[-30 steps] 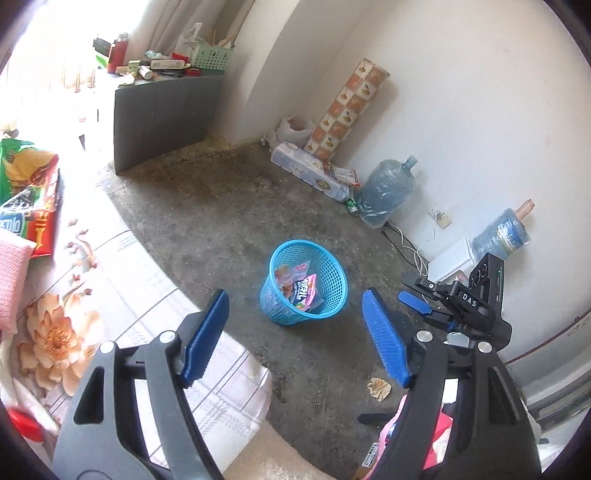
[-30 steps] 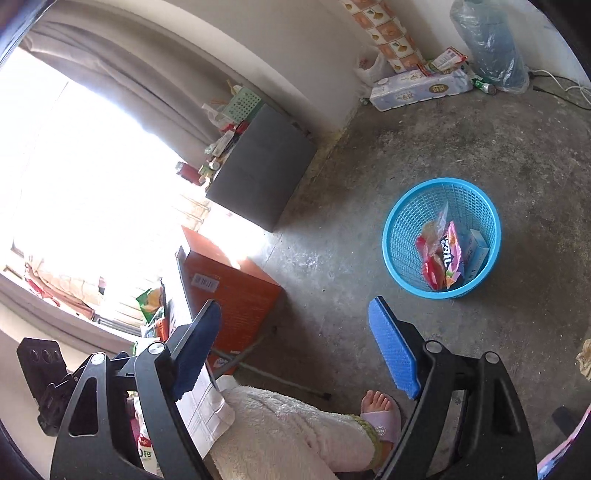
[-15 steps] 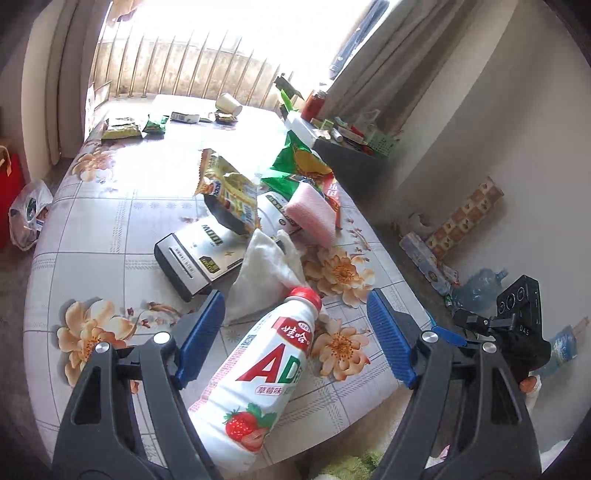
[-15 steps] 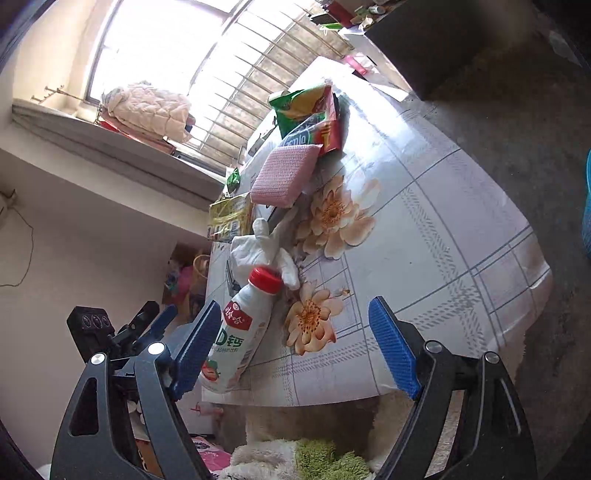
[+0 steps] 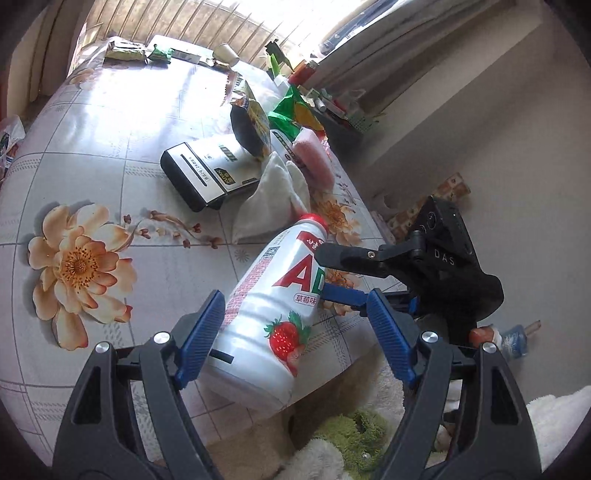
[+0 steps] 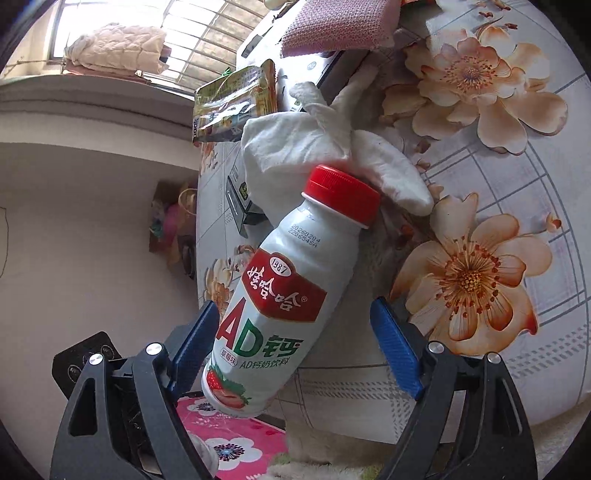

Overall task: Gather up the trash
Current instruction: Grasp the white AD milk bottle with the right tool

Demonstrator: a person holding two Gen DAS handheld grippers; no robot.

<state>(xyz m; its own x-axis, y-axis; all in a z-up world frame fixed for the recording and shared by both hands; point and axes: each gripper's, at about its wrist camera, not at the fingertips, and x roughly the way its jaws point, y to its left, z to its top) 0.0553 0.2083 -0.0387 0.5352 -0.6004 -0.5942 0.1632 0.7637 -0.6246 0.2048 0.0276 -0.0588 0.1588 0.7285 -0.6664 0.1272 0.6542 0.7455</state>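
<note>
Both claws are at the milk bottle (image 5: 273,317), which lies on its side on the floral tablecloth (image 5: 92,147) with its base overhanging the near edge. Left gripper (image 5: 295,332) has jaws wide apart, bottle body between the pads, left pad just beside it, right pad clear. Right gripper (image 6: 299,343) is also spread and not clamped, bottle between its pads. A crumpled white tissue (image 6: 295,144) sits just beyond the red cap (image 6: 343,192).

Floral tablecloth (image 5: 85,155); barred window (image 6: 122,14) behind.
</note>
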